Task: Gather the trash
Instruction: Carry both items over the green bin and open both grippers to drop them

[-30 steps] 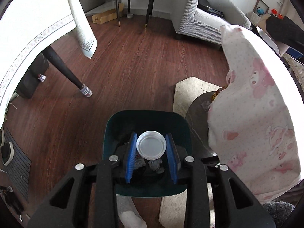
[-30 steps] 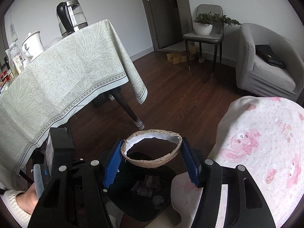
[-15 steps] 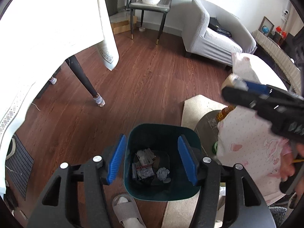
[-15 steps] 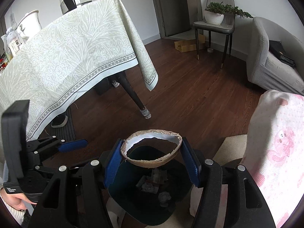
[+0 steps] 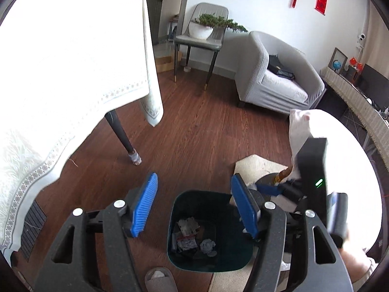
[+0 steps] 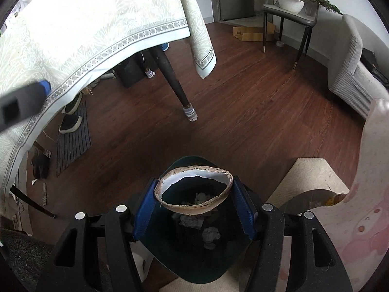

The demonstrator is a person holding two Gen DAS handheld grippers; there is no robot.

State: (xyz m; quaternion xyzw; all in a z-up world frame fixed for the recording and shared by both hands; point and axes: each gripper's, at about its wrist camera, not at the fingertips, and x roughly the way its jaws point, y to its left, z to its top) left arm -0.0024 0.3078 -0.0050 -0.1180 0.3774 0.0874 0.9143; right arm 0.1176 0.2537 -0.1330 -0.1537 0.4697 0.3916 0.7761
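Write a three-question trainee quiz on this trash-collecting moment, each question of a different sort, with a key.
1. True or false: the right gripper holds a coconut shell half between its blue pads.
2. Multiple choice: what lies directly below that shell? A) the floor mat B) the dark green trash bin C) the grey armchair
3. Fill in: the left gripper has ____ between its jaws.

Key:
1. True. The shell is clamped over the bin's mouth.
2. B. Crumpled paper shows inside the bin, under the shell.
3. Nothing. Its jaws are opening, with only the bin far below them.
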